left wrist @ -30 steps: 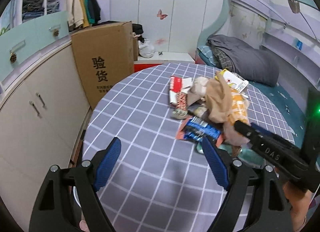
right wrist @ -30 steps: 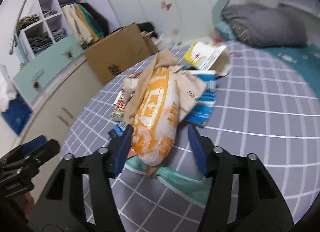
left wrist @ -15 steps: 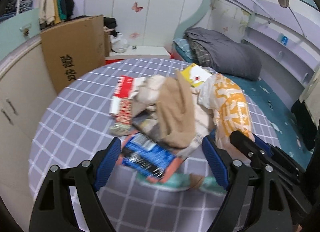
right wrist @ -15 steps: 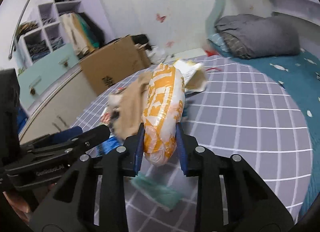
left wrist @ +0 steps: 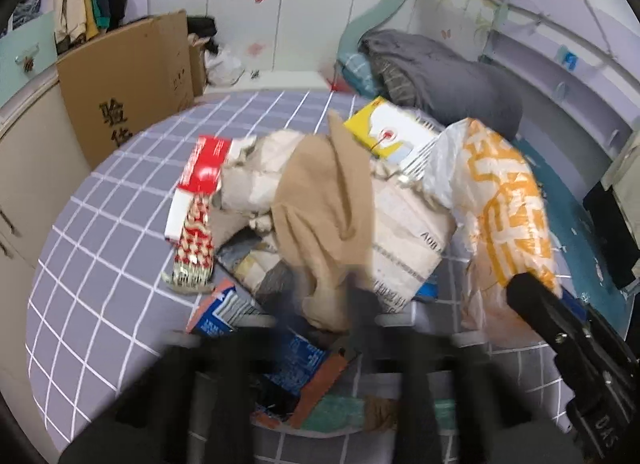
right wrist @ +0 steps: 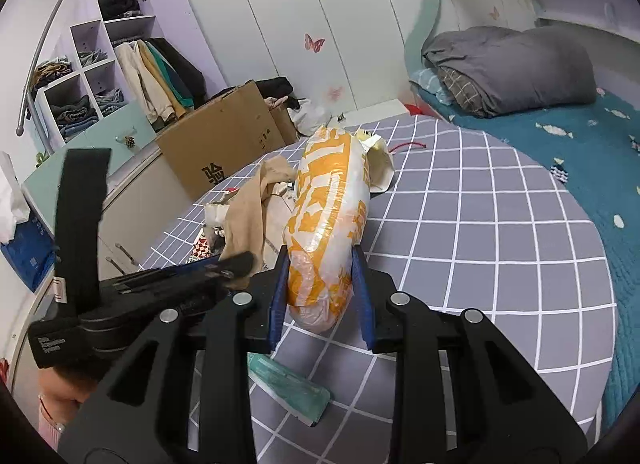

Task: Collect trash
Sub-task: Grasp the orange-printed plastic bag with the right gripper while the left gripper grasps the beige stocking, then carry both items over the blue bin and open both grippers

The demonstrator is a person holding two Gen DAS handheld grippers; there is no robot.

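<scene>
One big grey checked cloth [right wrist: 500, 248] carries the whole scene, spread wide with a teal bedspread [right wrist: 592, 152] running along its right side. Behind it, a brown cardboard box [left wrist: 128, 84] stands against the cupboards. Down to the trash heap now, piled in the middle of the cloth: crumpled printed paper [left wrist: 404, 232], a limp tan cloth piece [left wrist: 328, 204] draped over the top, a yellow and white carton [left wrist: 384, 132] at the back, a red and white packet [left wrist: 200, 172] on the left edge, a blue wrapper [left wrist: 296, 356] nearest the camera. The orange and white plastic bag [right wrist: 328, 216] is lifted at the right of the pile, and the right gripper [right wrist: 320, 296] has it, blue pads pressed into its lower end, jaws narrowed around it. A teal wrapper [right wrist: 288, 388] lies flat on the cloth just beneath that gripper. The left gripper [left wrist: 320, 328] is a blur in its own view: its jaws have just snapped together at the bottom fold of the tan cloth piece, though whether fabric is caught between them I cannot tell.
</scene>
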